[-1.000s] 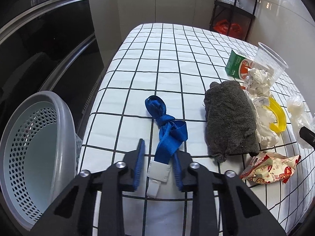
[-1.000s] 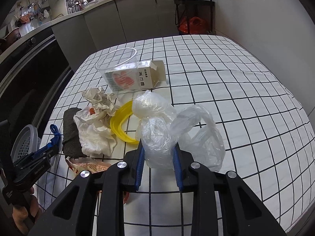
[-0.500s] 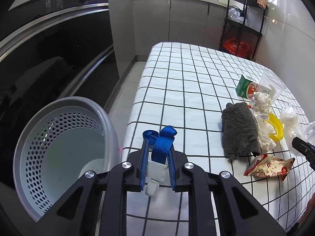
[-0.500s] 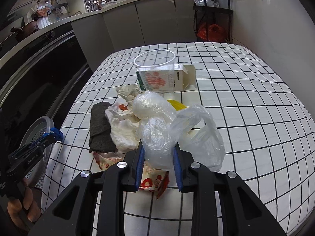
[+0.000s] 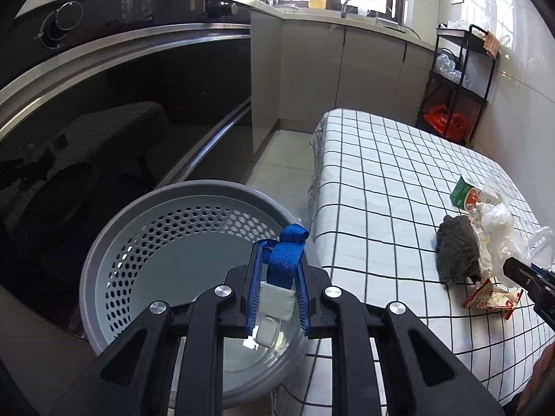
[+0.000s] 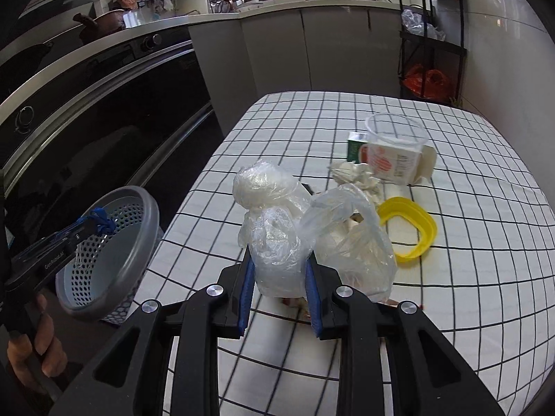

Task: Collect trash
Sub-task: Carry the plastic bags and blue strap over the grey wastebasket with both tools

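Observation:
My left gripper (image 5: pixel 276 270) is shut on a blue strap with a white clip (image 5: pixel 282 263) and holds it over the grey perforated basket (image 5: pixel 145 208) beside the table. From the right wrist view the same left gripper (image 6: pixel 88 228) hangs over the basket (image 6: pixel 138 242). Clear crumpled plastic bags (image 6: pixel 277 228) are held above the checked table, with my right gripper (image 6: pixel 279 270) shut on them. On the table lie a dark grey cloth (image 5: pixel 458 249), a red-and-white wrapper (image 5: pixel 491 298), a yellow ring (image 6: pixel 412 228), crumpled paper (image 6: pixel 357 176), a carton (image 6: pixel 395 163) and a clear cup (image 6: pixel 395 131).
The checked tablecloth (image 5: pixel 381 190) covers the table on the right. A dark oven front (image 5: pixel 104 121) runs along the left. A black rack (image 6: pixel 430 34) with an orange bag stands at the back. A hand (image 6: pixel 31 343) grips the left tool.
The left gripper has carried the blue strap off the table, leftward and up, to above the basket. The right gripper has lifted the plastic bags and swung left toward the table edge.

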A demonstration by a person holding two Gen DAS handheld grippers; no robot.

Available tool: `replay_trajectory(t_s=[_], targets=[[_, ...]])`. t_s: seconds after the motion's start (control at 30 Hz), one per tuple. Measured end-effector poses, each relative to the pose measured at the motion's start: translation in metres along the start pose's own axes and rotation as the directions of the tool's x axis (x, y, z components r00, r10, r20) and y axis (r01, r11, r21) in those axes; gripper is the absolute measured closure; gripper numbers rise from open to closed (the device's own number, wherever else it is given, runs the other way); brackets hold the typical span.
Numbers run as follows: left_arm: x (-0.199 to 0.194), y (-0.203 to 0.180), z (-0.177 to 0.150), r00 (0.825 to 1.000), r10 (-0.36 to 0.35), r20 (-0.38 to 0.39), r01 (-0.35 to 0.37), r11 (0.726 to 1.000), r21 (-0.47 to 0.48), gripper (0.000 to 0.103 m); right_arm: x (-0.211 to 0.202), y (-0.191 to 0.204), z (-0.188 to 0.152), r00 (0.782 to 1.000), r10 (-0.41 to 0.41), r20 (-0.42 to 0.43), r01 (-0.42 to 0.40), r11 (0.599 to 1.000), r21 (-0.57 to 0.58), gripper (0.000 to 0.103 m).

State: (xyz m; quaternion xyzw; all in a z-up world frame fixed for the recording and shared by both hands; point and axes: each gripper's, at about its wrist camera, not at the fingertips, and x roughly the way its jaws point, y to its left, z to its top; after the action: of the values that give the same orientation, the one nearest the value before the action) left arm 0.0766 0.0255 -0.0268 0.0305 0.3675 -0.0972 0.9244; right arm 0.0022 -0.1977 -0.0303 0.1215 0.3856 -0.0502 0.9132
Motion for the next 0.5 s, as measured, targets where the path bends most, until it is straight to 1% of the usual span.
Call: replay_trajectory(t_s=[0.23,0.4,0.5], targets=[[-0.004,0.036,-0.008,0.998,0.068,-0.007,-0.068,0.997,-0.027,0.084,0.011,0.058,0.011,0.996,0.092,-0.009,-0.092,0.992,-0.090,0.077],[0.001,0.054,-0.011,0.992,0.121,-0.026,-0.123,0.991,-0.046,0.084,0.026,0.097,0.018,0.987,0.156,-0.041,-0.160,0.975,-0.154,0.077],[0.004,0.060,-0.014,0.990,0.139,-0.039,-0.141,0.989,-0.051,0.084,0.038,0.115,0.021,0.980,0.186,-0.073,-0.196,0.965,-0.177,0.077]])
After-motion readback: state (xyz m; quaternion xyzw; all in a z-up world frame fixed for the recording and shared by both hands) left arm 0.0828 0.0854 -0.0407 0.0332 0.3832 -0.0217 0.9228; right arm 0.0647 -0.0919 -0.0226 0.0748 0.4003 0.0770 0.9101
